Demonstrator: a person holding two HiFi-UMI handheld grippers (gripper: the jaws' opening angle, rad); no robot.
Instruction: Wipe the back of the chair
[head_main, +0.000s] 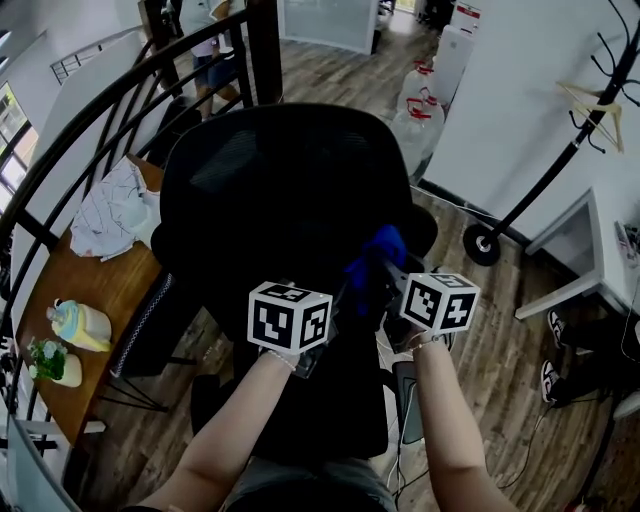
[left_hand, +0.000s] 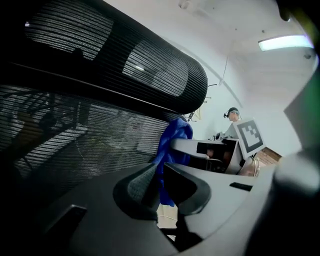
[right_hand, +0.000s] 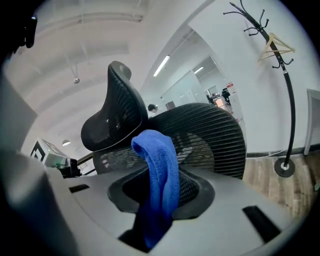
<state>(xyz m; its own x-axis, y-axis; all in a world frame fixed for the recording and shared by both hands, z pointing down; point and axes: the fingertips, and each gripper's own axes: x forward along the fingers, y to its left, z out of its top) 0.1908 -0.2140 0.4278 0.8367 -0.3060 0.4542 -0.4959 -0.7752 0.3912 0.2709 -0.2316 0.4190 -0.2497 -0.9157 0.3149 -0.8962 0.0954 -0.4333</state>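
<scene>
The black mesh chair back (head_main: 280, 190) fills the middle of the head view, and both grippers are held against its lower right part. My right gripper (head_main: 378, 272) is shut on a blue cloth (head_main: 386, 246), which sticks up from between its jaws (right_hand: 161, 175) in front of the mesh (right_hand: 212, 132) and the headrest (right_hand: 116, 112). My left gripper (head_main: 330, 305) is just left of it, jaws shut with nothing in them (left_hand: 159, 172), close to the mesh (left_hand: 85, 135). In the left gripper view the blue cloth (left_hand: 174, 135) hangs beyond the jaws, beside the right gripper's marker cube (left_hand: 248, 137).
A wooden table (head_main: 100, 285) at the left holds a white cloth (head_main: 115, 210), a bottle (head_main: 82, 326) and a small plant (head_main: 48, 362). A black railing (head_main: 90, 95) curves behind it. A coat stand (head_main: 585, 130), water jugs (head_main: 415, 105) and a white desk (head_main: 590, 260) stand to the right.
</scene>
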